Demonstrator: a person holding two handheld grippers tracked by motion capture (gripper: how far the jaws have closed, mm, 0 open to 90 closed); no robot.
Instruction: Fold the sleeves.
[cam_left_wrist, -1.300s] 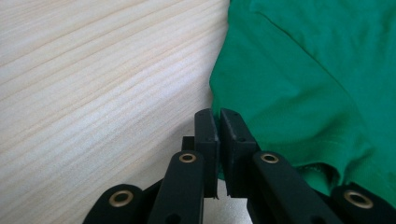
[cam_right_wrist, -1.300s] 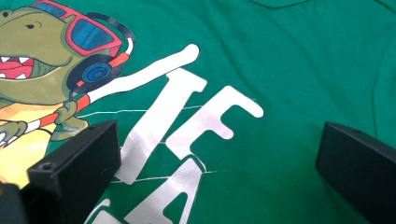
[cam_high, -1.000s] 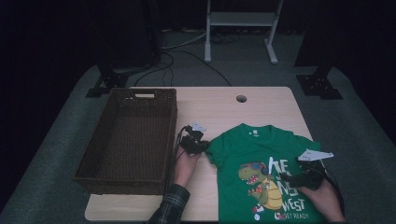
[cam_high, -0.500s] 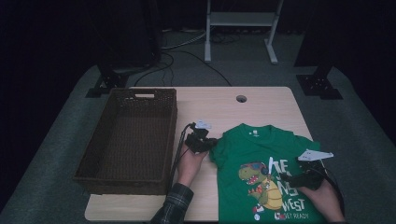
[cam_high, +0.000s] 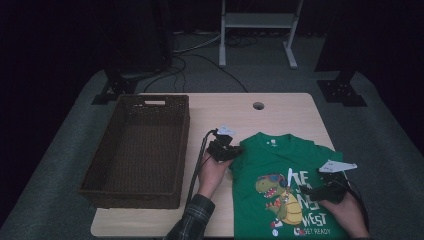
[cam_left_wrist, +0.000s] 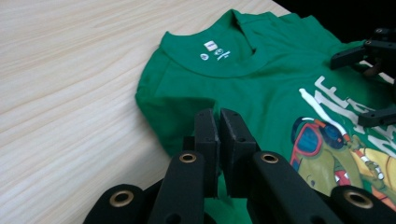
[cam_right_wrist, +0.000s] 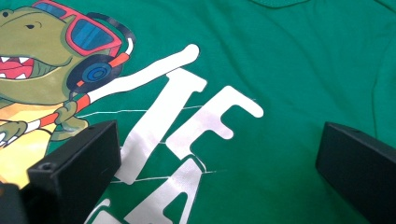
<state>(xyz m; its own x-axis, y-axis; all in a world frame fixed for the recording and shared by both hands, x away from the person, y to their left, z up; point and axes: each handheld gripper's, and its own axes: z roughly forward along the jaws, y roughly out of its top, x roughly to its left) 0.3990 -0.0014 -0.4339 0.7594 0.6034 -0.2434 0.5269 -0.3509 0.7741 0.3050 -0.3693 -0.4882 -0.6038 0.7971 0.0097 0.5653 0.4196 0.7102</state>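
Observation:
A green T-shirt (cam_high: 280, 160) with a dinosaur print lies flat at the table's front right. My left gripper (cam_high: 234, 153) is at the shirt's left sleeve, its jaws shut on a pinch of the green sleeve fabric (cam_left_wrist: 163, 116), which is drawn in toward the chest. In the left gripper view the gripper (cam_left_wrist: 217, 122) sits just below the collar (cam_left_wrist: 212, 51). My right gripper (cam_high: 306, 190) rests over the white lettering on the shirt's right half. Its jaws stand wide open (cam_right_wrist: 219, 163) with the print (cam_right_wrist: 187, 121) between them.
A dark wicker basket (cam_high: 95, 175), with nothing inside it, takes up the left part of the wooden table (cam_high: 285, 110). A cable hole (cam_high: 258, 106) sits near the far edge. Stand legs and cables lie on the floor beyond the table.
My left gripper has moved right and slightly up, pulling the left sleeve inward over the shirt. The right gripper has stayed where it was.

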